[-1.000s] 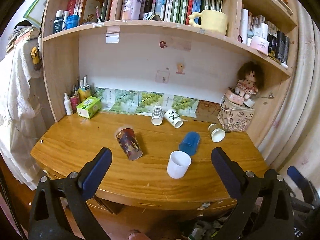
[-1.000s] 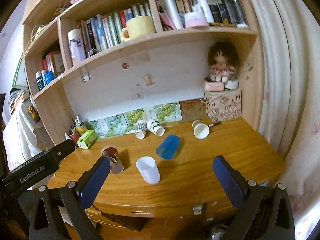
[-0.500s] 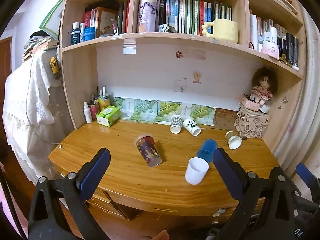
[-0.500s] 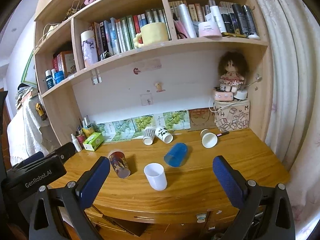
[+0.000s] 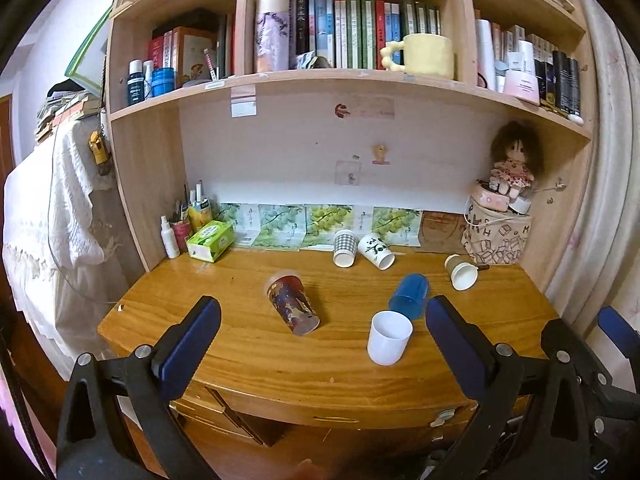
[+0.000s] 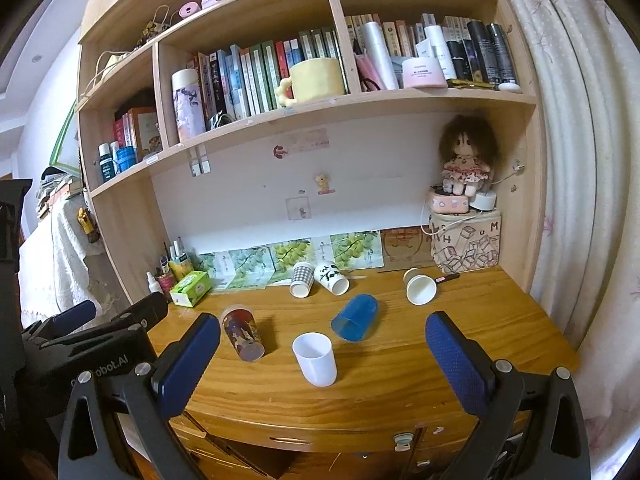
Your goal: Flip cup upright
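Observation:
Several cups are on the wooden desk (image 5: pixel 248 356). A patterned red cup (image 5: pixel 292 304) (image 6: pixel 243 334) lies on its side, tilted. A blue cup (image 5: pixel 409 295) (image 6: pixel 355 317) lies on its side. A white cup (image 5: pixel 389 337) (image 6: pixel 315 358) stands upright near the front. A checked cup (image 5: pixel 345 242), a panda cup (image 5: pixel 376 251) and a brown paper cup (image 5: pixel 461 271) lie on their sides at the back. My left gripper (image 5: pixel 320 340) and right gripper (image 6: pixel 322 354) are both open and empty, held back in front of the desk's edge.
A green tissue box (image 5: pixel 211 240) and bottles (image 5: pixel 172 236) stand at the back left. A patterned bag (image 5: pixel 496 236) with a doll (image 5: pixel 512 164) on it sits at the back right. Shelves of books hang above. A curtain (image 6: pixel 580 200) is on the right.
Both grippers have pulled back and risen, so the desk looks farther away and more of the shelves shows. The cups have not moved.

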Tool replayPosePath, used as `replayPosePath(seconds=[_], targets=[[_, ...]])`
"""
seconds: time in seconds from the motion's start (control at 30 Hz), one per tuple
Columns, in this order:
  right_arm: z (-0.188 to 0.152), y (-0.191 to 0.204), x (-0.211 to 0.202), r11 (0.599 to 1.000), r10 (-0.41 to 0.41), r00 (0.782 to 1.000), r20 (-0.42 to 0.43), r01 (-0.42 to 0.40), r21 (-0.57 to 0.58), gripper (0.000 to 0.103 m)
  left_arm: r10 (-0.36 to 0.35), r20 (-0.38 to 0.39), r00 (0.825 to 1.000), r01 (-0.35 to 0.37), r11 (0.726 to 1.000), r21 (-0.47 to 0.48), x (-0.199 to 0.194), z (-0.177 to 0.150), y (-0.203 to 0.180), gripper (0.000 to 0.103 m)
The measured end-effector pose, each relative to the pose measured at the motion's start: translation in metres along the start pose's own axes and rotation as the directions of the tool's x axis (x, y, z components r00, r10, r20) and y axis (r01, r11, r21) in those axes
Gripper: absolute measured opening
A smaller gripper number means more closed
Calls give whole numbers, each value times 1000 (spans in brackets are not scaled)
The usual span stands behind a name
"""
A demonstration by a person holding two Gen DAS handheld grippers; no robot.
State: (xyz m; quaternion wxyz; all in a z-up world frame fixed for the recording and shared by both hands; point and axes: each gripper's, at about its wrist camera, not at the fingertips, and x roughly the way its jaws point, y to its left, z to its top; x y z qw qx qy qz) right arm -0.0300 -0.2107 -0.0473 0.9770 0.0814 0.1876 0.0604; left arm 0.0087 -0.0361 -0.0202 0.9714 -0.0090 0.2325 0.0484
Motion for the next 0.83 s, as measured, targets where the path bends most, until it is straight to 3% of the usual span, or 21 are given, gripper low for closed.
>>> replayPosePath(seconds=[0.83], targets=[[-4,-8,-12,1000,-10,1000,10,10,10,103,-21,-14,1000,21,1000,13,-8,-11,-9,102]])
